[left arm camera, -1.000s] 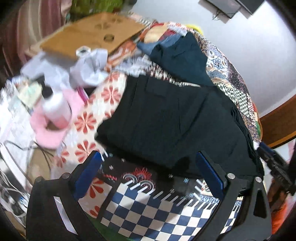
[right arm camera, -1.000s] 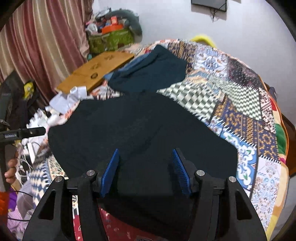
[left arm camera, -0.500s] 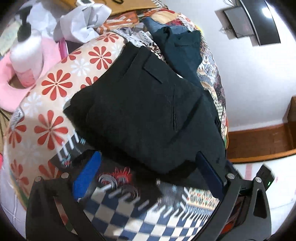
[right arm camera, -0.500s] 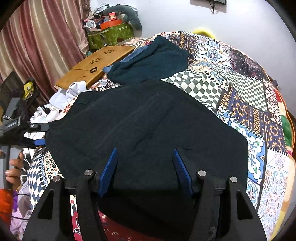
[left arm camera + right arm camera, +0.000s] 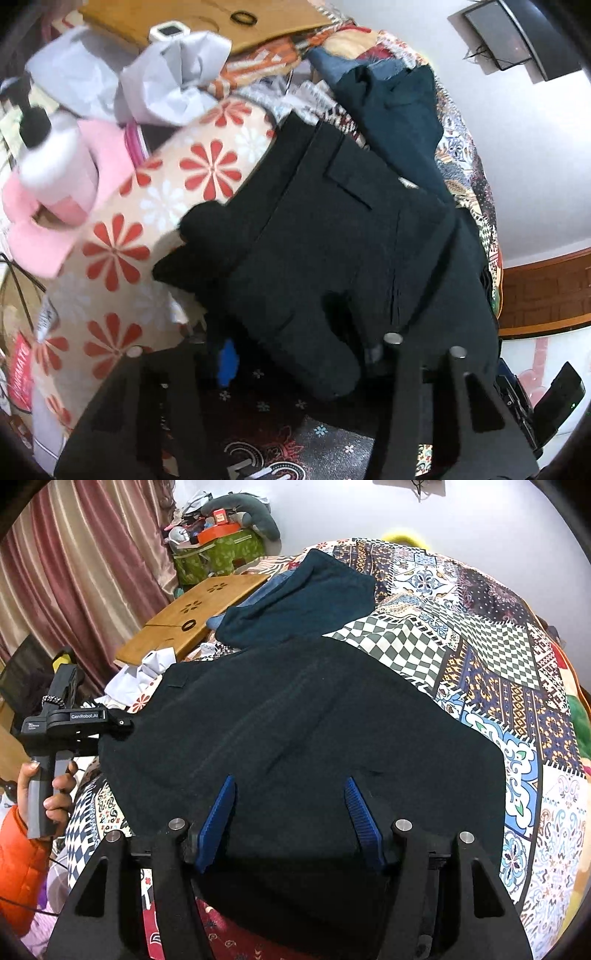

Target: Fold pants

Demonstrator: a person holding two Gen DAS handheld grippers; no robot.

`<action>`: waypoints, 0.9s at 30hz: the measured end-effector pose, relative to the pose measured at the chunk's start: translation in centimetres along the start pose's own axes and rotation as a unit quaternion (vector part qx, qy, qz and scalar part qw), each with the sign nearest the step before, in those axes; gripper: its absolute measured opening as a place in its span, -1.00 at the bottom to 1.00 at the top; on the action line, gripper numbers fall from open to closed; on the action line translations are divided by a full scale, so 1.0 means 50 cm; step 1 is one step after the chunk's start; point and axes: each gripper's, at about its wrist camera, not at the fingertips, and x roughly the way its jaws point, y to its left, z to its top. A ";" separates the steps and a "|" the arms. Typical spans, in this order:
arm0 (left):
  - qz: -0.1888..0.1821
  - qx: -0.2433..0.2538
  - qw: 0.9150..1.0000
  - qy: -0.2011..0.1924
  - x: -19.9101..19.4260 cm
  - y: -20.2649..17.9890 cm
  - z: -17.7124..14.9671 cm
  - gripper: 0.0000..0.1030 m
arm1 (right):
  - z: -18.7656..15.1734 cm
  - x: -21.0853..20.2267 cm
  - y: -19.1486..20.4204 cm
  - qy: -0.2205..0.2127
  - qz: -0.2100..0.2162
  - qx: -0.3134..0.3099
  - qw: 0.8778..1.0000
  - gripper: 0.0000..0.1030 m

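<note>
Since a second ago the left hand-held gripper (image 5: 295, 354) dove in and now pinches the pants' (image 5: 295, 731) waist corner. Right hand-held gripper (image 5: 290, 823) sits wide apart, holding nothing, over the near hem; pants run left-right between them on the bed (image 5: 517, 657).

There are two tools. The left tool (image 5: 122, 725) is far on the left, held by one hand (image 5: 48, 790). The right tool (image 5: 290, 819) is near, with two blue pads.

There is one pair of black pants (image 5: 295, 746) in the middle of the bed. There is one dark blue-green cloth (image 5: 306, 602) farther away.

There is one bed with one patchwork blanket (image 5: 498, 646). There is one wooden board (image 5: 195, 609) far on the left. There is one green box (image 5: 218, 554) behind it.

In the left view there is one white bottle (image 5: 55, 158) and one flower pillow (image 5: 155, 221).
</note>
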 end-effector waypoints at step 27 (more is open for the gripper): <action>0.003 0.312 0.923 -0.226 -0.233 -0.573 -0.039 -0.63 | -0.173 -0.111 -0.261 0.022 -0.078 0.141 0.987 0.16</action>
